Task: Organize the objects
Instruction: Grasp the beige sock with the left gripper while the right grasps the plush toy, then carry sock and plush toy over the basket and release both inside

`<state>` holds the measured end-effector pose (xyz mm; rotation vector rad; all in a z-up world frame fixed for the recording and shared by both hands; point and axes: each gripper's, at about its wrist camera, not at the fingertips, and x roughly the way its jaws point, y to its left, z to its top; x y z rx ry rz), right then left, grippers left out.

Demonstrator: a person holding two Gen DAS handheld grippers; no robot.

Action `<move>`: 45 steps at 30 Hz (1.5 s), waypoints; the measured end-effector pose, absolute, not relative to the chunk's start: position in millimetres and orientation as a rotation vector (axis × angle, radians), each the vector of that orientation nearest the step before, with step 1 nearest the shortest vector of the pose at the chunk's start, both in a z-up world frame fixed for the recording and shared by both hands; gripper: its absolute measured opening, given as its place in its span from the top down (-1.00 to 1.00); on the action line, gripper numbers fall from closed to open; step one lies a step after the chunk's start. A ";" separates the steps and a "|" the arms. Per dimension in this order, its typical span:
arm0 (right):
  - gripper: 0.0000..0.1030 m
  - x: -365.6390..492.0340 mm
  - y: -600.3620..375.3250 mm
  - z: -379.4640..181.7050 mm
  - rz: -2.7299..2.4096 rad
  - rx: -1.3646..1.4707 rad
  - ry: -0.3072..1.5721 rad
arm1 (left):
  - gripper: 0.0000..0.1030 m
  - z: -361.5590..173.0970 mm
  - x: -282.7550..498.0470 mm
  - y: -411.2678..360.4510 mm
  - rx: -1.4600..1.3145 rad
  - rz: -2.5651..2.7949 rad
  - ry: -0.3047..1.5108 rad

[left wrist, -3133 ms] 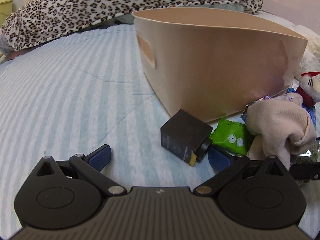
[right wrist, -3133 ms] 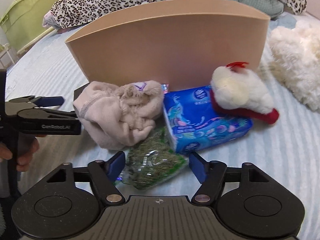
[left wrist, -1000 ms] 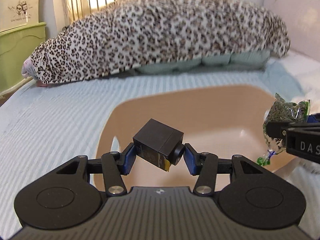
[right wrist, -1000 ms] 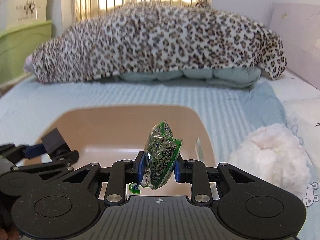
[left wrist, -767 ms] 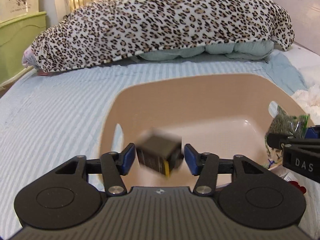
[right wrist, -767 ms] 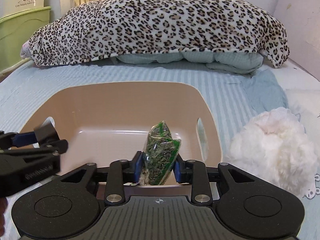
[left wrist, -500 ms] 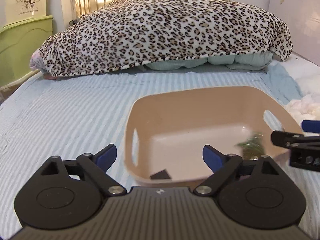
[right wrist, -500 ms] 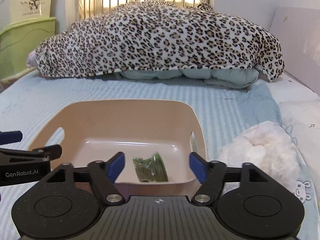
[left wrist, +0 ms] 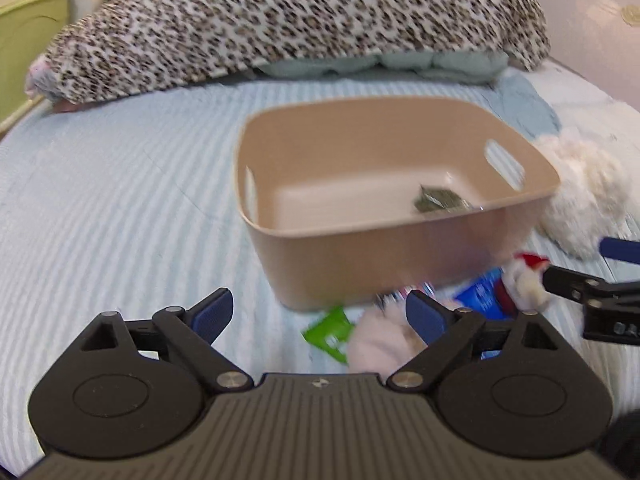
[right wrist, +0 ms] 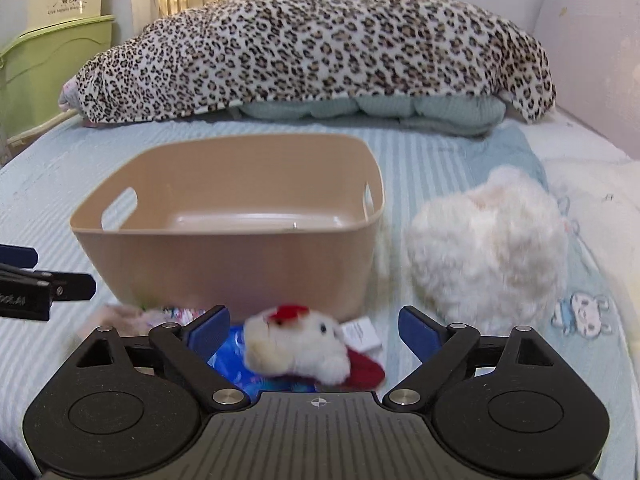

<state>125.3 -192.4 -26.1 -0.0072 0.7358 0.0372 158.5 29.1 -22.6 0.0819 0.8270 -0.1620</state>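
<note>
My right claw [right wrist: 314, 330] is spread wide and empty, low over the small white plush toy with a red cap and red scarf [right wrist: 298, 348], which sits between the blue pads. The toy looks light, soft and squashy; fur will compress, so I'd close across the fat white body, not the cap or scarf, which would just pull loose. It lies on a blue printed tissue pack [right wrist: 234, 360]: crinkly film, light, probably slippery, best pinched across its short side. A small white card box [right wrist: 362, 336] sits just beside the toy, close to the bin wall.

My left claw [left wrist: 318, 314] is also spread and holding nothing. Ahead of it: a bright green foil sachet [left wrist: 330, 332], thin and flat, hard to get a pad under on soft bedding, so take an edge. Just beside it is a crumpled cream cloth [left wrist: 380, 346], limp; grab a bunched fold. This view is motion-blurred, so details are rough.

All of this lies on the pale blue striped bed sheet [left wrist: 120, 200] against the near wall of the tan plastic bin [right wrist: 224, 264]. Inside the bin there is a clear bag of dark green dried leaves [left wrist: 438, 202]. Fluffy white pillow [right wrist: 488, 248] is right of the bin, leopard-print blanket [right wrist: 320, 44] well behind.

Risk: the mattress gives, so pads may dig into the sheet.
</note>
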 end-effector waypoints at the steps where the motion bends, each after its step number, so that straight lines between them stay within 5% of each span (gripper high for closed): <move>1: -0.83 124.9 -192.9 -30.2 0.035 -0.005 0.738 | -0.82 -26.1 156.5 26.3 0.090 -0.175 0.838; 16: -0.84 136.3 -199.2 -78.1 0.044 0.065 0.755 | -0.79 -66.9 177.5 12.8 0.012 -0.196 1.036; 18: -0.72 139.0 -201.1 -82.6 0.044 0.090 0.760 | -0.64 -70.1 180.3 15.8 -0.032 -0.210 1.070; 22: -0.16 139.2 -197.7 -88.9 0.060 0.083 0.762 | -0.04 -70.4 180.2 17.3 -0.093 -0.281 1.091; 29: -0.08 127.2 -191.1 -85.3 0.050 0.038 0.705 | 0.58 -64.1 172.6 9.5 -0.062 -0.323 1.059; 45: -0.08 88.4 -180.6 -32.4 0.060 0.010 0.597 | 0.72 -15.9 138.4 17.3 0.010 -0.299 0.881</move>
